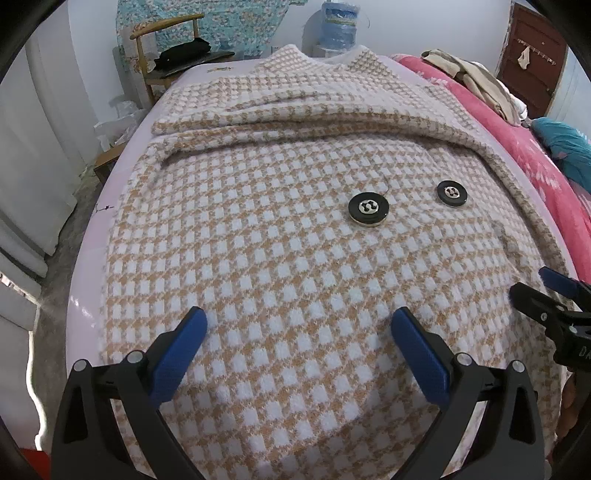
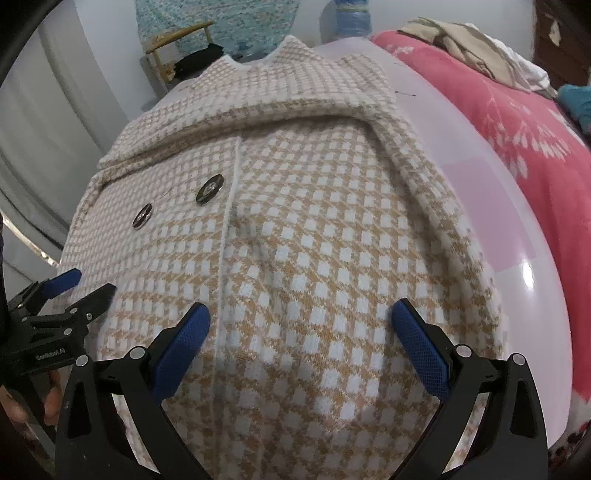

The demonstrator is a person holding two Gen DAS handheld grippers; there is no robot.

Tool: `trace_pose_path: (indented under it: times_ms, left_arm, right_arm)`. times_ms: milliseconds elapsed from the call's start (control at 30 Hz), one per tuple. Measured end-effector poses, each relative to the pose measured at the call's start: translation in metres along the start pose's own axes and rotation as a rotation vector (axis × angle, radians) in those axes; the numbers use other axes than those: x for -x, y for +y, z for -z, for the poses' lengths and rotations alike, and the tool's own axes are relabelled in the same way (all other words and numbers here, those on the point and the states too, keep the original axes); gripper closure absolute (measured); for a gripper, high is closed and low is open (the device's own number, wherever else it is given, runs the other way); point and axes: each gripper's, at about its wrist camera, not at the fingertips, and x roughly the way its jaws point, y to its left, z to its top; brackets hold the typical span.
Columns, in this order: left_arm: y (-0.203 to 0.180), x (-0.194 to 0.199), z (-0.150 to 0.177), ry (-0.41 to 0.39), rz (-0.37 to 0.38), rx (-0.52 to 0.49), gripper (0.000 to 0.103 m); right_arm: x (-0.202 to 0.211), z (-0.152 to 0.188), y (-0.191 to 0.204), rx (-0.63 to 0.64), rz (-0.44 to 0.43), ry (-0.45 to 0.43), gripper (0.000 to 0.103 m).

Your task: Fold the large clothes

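Filling the frame's middle, the coat (image 1: 280, 236) lies flat on a pink bed (image 2: 491, 229), two buttons (image 1: 368, 209) right of centre. Left tongs (image 1: 298, 325) and right tongs (image 2: 301, 319) hover above, spread, pinching nothing.

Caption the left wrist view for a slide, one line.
Open left gripper hovers over a houndstooth coat with two black buttons, spread on a pink bed.

A home bedroom: bed with pink blanket (image 1: 524, 147), wooden chair (image 1: 162, 29), water jug (image 1: 338, 26), wooden door (image 1: 532, 59).
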Motion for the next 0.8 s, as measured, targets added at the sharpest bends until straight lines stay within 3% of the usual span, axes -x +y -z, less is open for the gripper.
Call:
trace_pose_path:
  times_ms: [200,433,800]
  left_arm:
    - [0.008,0.007,-0.004,0.015,0.03,0.004,0.004]
    - [0.046,0.066,0.016,-0.128,0.042,0.027,0.004]
    - [0.09,0.118,0.115,-0.112,0.083,0.144,0.009]
  right_arm:
    - [0.001,0.005,-0.001,-0.021,0.007,-0.018,0.008]
    - [0.0,0.004,0.0,-0.023,0.012,-0.012,0.008]
    - [0.003,0.008,-0.005,0.025,-0.02,-0.027,0.008]
